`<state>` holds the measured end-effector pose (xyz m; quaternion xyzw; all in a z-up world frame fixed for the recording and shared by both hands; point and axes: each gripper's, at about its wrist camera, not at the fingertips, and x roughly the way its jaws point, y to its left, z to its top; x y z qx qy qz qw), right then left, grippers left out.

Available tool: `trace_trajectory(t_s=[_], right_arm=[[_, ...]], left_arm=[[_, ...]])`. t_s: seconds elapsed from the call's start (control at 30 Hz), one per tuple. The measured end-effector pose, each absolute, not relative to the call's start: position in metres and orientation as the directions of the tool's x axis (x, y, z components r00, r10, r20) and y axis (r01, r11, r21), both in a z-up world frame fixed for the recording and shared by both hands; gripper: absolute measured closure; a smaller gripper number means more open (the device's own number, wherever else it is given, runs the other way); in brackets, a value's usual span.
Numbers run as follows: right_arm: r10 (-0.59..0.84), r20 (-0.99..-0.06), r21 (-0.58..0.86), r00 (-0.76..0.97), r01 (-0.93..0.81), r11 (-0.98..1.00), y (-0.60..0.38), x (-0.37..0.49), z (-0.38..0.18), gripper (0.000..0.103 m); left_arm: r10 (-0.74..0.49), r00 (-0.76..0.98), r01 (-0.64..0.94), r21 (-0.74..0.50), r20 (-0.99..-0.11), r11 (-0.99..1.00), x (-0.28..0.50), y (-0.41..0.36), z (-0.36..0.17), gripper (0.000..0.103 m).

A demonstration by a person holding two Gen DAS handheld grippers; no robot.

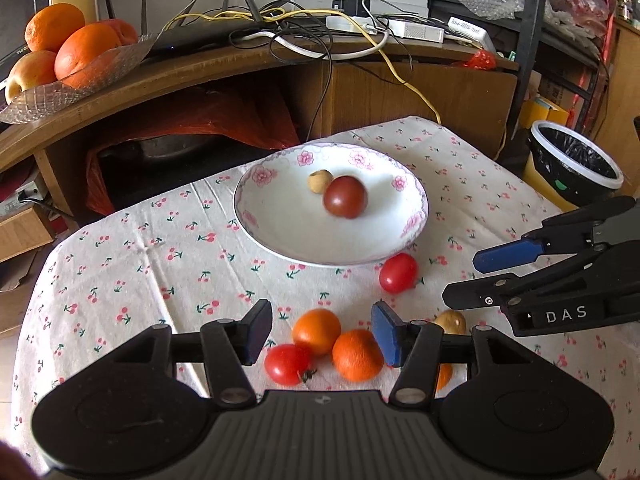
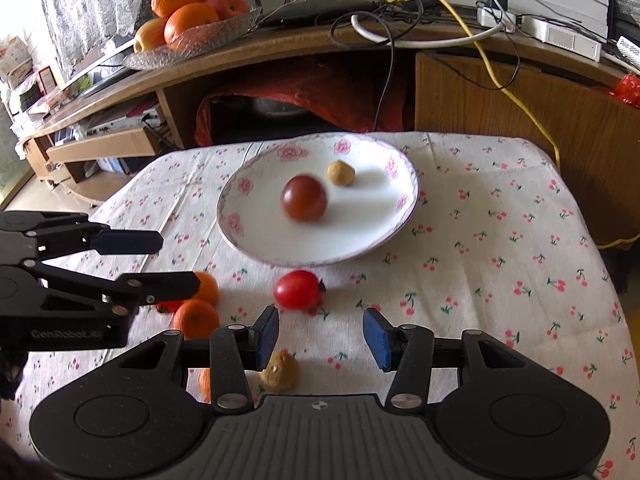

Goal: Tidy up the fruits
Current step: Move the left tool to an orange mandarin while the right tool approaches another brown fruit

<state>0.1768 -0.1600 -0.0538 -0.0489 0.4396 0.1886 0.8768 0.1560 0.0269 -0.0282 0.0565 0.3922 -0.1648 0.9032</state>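
Note:
A white flowered bowl (image 1: 276,236) (image 2: 360,232) on the cherry-print tablecloth holds a dark red tomato (image 1: 345,197) (image 2: 304,198), blurred, and a small tan fruit (image 1: 320,181) (image 2: 340,173). In front of the bowl lie a red tomato (image 1: 398,273) (image 2: 297,289), two small oranges (image 1: 316,330) (image 1: 357,355) (image 2: 196,318), another red tomato (image 1: 287,363) and a tan fruit (image 1: 451,321) (image 2: 280,371). My left gripper (image 1: 322,332) is open and empty above the oranges. My right gripper (image 2: 319,338) is open and empty, near the tan fruit.
A wooden cabinet behind the table carries a glass dish (image 1: 80,84) (image 2: 192,46) of large oranges and apples, plus cables and a router. A bin with a black liner (image 1: 576,164) stands right of the table. The table edge lies left and right.

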Motion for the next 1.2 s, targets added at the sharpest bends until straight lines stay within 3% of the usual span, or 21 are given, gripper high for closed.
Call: trace_trajectory(t_s=[0.77,1.2], right_arm=[[0.301,-0.825,0.062,0.478,-0.453,0.889,-0.152,0.162,-0.067,0.059],[0.328,-0.852,0.125,0.407,-0.451,0.884,-0.149,0.170,-0.073,0.063]], left_arm=[[-0.358,0.557,0.476,-0.065,-0.750,0.877,0.125,0.020,-0.036,0.041],[-0.411,0.491,0.555,-0.088,-0.768,0.827,0.114,-0.002,-0.046,0.041]])
